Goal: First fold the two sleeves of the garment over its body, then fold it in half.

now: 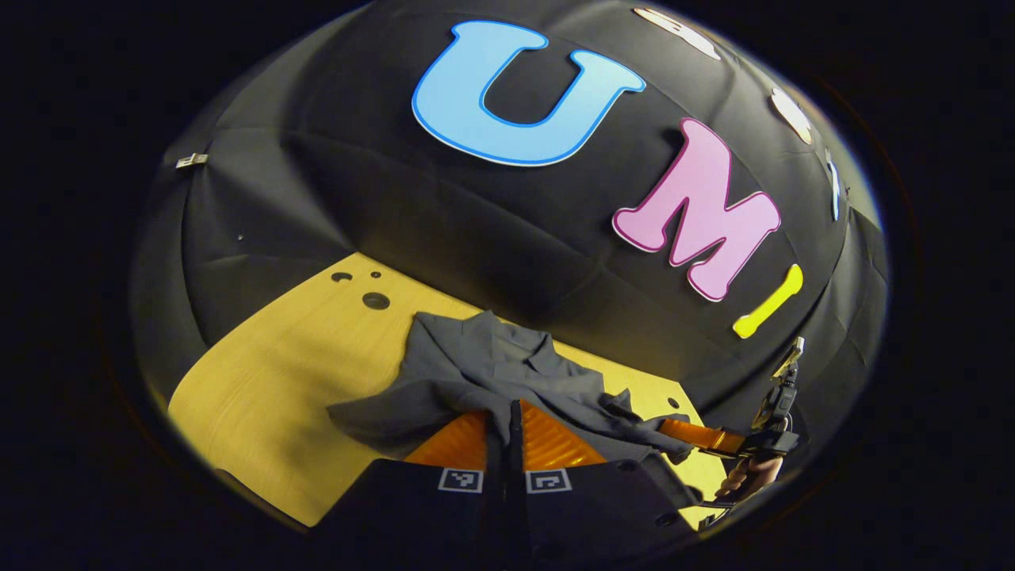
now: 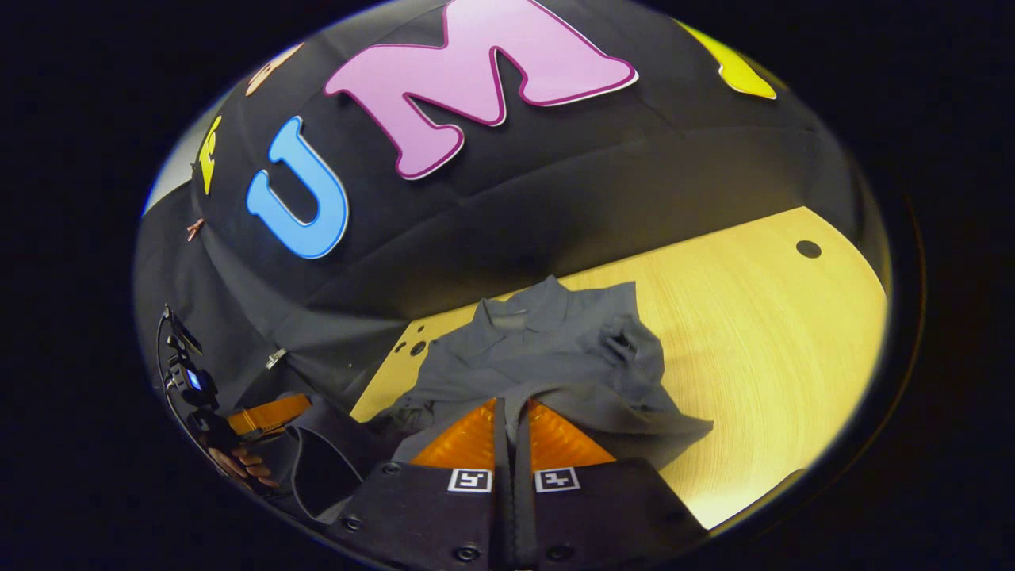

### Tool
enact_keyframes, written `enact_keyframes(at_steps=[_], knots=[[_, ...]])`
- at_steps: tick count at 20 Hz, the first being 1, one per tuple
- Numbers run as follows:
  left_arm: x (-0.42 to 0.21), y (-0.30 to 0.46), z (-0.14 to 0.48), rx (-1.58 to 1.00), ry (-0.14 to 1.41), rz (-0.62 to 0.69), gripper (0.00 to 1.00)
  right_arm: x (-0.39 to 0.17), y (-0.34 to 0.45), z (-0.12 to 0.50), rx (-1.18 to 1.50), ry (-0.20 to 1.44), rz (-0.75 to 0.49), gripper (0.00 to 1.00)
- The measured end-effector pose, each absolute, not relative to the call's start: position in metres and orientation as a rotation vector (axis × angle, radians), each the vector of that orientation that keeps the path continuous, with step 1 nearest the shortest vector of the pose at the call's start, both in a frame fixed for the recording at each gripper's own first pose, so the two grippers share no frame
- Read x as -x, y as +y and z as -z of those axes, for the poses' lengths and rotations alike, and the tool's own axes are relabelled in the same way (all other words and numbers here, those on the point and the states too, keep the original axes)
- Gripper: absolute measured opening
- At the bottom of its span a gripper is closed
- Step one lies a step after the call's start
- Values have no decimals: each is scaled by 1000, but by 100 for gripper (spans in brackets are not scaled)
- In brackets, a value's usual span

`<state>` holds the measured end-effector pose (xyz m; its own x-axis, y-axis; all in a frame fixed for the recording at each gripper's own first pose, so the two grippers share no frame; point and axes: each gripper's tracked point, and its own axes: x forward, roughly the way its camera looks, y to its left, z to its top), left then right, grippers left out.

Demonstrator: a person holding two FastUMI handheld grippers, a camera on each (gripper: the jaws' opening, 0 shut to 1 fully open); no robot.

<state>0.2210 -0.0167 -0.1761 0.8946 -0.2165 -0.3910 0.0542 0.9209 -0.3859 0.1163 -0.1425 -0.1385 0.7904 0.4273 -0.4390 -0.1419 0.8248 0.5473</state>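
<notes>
- On the yellow wooden table (image 1: 262, 381), the grey garment (image 1: 492, 365) lies with its collar toward the booth wall, both sleeves already laid in over the body; the near hem is lifted off the table.
- The left gripper (image 1: 507, 432) has its fingers nearly closed, a fold of grey cloth pinched between them at the hem's left side.
- The right gripper (image 2: 511, 432) is likewise drawn almost together on a fold of the same hem, toward its right side; in the left gripper view it shows farther off, with a hand (image 1: 749, 474) behind it.
- The garment looks light, thin and limp: it sags and wrinkles between the two holds and will not keep a straight edge by itself.
- Judged from this, the half-fold is in hand; the hem should travel toward the collar (image 2: 523, 313) with both holds level and apart, keeping the edge taut.
- Risk: the loose sleeve (image 2: 634, 349) may slide out of place as the cloth passes over it.
</notes>
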Motion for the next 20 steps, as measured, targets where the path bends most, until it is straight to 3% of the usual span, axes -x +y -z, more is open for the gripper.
enact_keyframes(at_steps=[10,11,12,20], knots=[[-321,-3,172,330,368,137,5,-201,-156,136,-481,502,-275,5],[-330,0,172,329,360,131,2,-211,-158,135,-473,493,-273,5],[-342,3,172,329,350,124,5,-221,-161,134,-463,483,-268,5],[-423,24,197,265,310,78,5,-291,-177,147,-469,430,-196,5]])
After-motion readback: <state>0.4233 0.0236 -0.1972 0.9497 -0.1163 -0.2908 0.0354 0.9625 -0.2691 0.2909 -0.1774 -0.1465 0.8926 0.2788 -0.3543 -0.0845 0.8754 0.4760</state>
